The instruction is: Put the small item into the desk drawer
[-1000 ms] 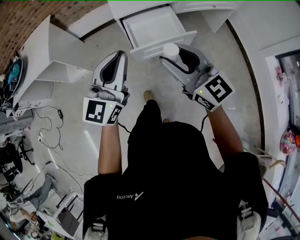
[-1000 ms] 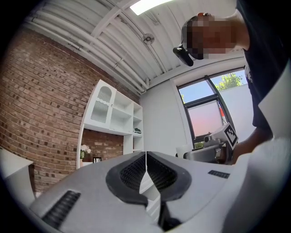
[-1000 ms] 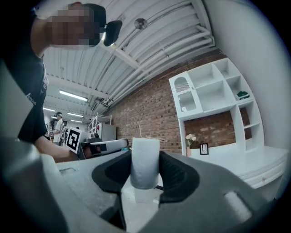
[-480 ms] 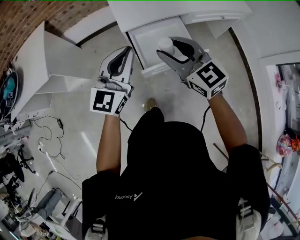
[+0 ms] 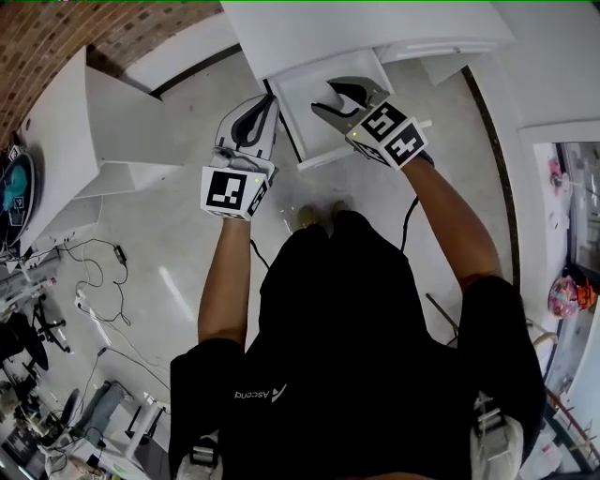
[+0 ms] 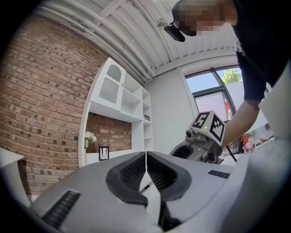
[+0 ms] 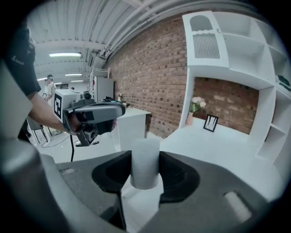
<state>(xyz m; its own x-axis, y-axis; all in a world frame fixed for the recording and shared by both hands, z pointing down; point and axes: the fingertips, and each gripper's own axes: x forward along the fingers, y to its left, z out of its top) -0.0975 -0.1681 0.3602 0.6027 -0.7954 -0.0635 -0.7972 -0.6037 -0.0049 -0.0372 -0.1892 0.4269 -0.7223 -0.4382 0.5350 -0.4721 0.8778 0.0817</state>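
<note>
A small white cylinder point(image 7: 145, 160) stands upright between the dark pads of my right gripper point(image 7: 145, 176), which is shut on it. In the head view the right gripper point(image 5: 345, 97) hangs over the open white desk drawer point(image 5: 302, 94), and the gripper body hides the cylinder there. My left gripper point(image 5: 263, 111) is at the drawer's left edge, beside the right one. Its jaws meet with nothing between them in the left gripper view point(image 6: 146, 158).
The white desk top point(image 5: 366, 26) runs above the drawer, with a vase of flowers point(image 7: 191, 113) and a small picture frame point(image 7: 210, 123) on it. A white shelf unit point(image 5: 103, 122) lies to the left. Cables point(image 5: 94, 258) trail over the floor.
Both grippers have moved forward toward the desk. The right one has carried the cylinder from in front of the drawer to over its inside. The left has come up to the drawer's left edge.
</note>
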